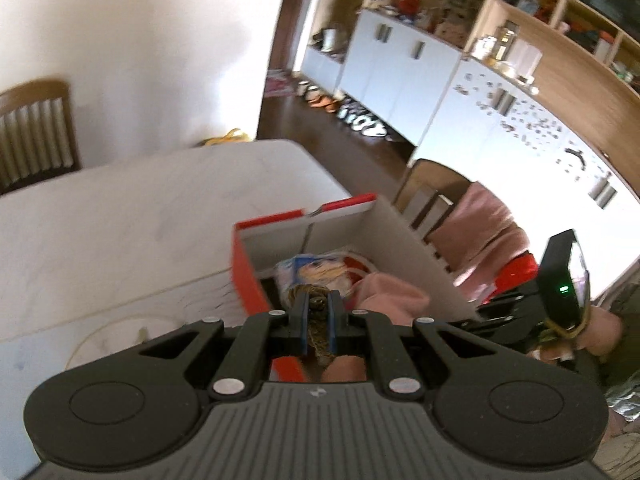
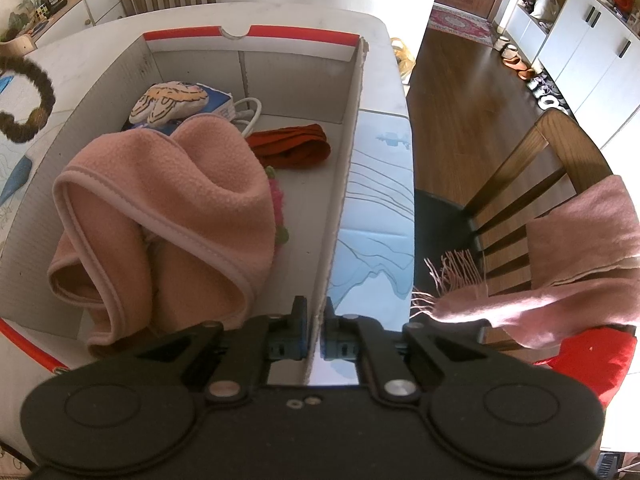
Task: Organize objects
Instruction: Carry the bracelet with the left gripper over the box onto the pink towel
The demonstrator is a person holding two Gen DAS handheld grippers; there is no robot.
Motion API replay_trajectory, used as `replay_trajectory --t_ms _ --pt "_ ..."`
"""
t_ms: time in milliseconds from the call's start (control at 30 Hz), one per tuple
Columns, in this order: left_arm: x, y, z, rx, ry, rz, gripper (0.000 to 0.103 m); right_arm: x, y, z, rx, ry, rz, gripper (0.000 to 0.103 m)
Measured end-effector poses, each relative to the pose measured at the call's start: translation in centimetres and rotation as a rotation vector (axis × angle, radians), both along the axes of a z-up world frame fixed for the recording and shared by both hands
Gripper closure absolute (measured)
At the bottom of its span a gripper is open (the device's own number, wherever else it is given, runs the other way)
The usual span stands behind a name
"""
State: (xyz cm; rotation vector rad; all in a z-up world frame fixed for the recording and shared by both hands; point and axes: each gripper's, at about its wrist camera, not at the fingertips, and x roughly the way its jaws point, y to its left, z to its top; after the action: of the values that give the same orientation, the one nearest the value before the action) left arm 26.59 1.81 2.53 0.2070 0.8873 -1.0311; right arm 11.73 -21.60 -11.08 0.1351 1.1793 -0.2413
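L gripper (image 1: 318,312), bottom centre of left wrist view: jaws nearly shut, clamped on a brown fuzzy loop (image 1: 316,300), pointing steeply down. R gripper (image 2: 316,322), bottom centre of right wrist view: jaws closed on the box wall (image 2: 344,184), one pad each side, pointing steeply down. R gripper also shows at right edge of left view.

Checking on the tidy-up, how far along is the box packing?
Already in the box: pink fleece, orange cloth, a printed plush. In hand: the left tool grips a brown furry loop raised beside the box; the right tool pinches the box wall. Possibly left: the pink scarf on the chair.
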Motion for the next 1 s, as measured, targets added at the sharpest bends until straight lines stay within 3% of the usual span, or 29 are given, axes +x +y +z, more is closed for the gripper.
replay_trajectory --t_ms 433,667,1000 --pt "-3.7 -7.8 1.5 -0.051 -0.016 -0.200 0.095 0.0 0.1 0.1 0.002 -0.003 -0.002 0.098" --pt "-4.1 -10.3 -1.7 -0.032 0.031 -0.235 0.095 -0.1 0.0 0.1 0.007 -0.007 -0.005 0.098" --pt "-3.1 -9.8 -8.0 0.120 0.077 -0.187 0.095 -0.1 0.0 0.2 0.007 -0.007 -0.002 0.098"
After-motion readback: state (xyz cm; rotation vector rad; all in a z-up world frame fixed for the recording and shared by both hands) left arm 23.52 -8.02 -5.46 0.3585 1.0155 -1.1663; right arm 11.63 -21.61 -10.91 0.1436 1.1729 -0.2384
